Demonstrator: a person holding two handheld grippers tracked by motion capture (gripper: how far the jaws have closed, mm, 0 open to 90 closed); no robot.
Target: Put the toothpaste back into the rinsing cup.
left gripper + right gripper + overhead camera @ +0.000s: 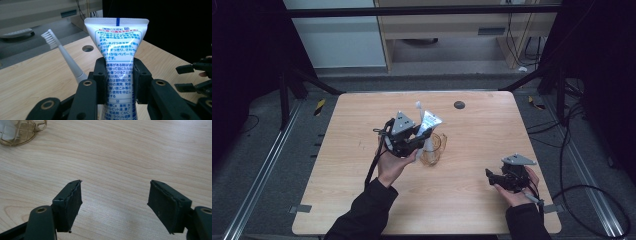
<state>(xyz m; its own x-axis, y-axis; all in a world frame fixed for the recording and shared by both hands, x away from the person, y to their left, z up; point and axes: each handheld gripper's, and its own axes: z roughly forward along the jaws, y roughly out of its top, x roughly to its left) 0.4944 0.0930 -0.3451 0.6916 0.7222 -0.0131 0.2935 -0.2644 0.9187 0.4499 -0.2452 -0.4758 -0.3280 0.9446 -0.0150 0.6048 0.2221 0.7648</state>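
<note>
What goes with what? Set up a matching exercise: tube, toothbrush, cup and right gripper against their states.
1. tube
2. toothbrush
3. cup
4. right gripper

a. jaws open over bare table
b. clear amber, on the table
c. clamped between the left gripper's jaws
d. white bristles up, beside the tube

Pairs: 1-c, 2-d, 3-b, 4-a

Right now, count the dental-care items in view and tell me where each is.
2. The white printed toothpaste tube is clamped in the left gripper; the white toothbrush stands beside it in the clear amber cup. Others may be hidden.
</note>
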